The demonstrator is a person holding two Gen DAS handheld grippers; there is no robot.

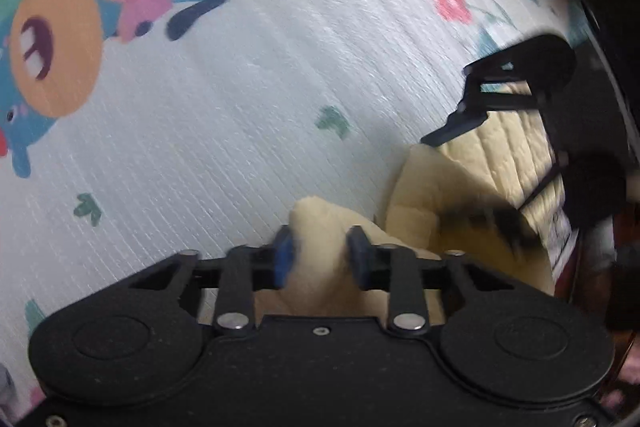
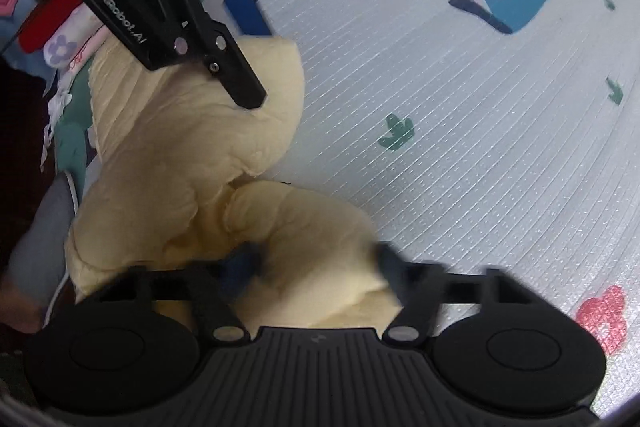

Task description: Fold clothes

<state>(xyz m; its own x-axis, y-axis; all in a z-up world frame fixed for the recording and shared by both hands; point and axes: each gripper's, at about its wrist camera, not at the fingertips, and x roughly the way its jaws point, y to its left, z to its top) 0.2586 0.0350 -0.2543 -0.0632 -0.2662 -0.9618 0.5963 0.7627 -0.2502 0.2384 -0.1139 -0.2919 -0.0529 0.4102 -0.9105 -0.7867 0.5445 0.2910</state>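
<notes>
Both our grippers, left gripper (image 1: 322, 253) and right gripper (image 2: 316, 267), are clamped on the cream garment (image 2: 180, 155). Bites look bulky. Padded fabric may slip out when we lift off the play mat (image 2: 460, 147).

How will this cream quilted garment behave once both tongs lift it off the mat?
Probably floppy: the cream garment already bunches in soft folds between the left tongs and the right tongs. Its puffy quilting suggests it is light for its bulk. Unheld parts will likely sag and drag on the play mat, whose ribbed surface may catch it slightly.
</notes>
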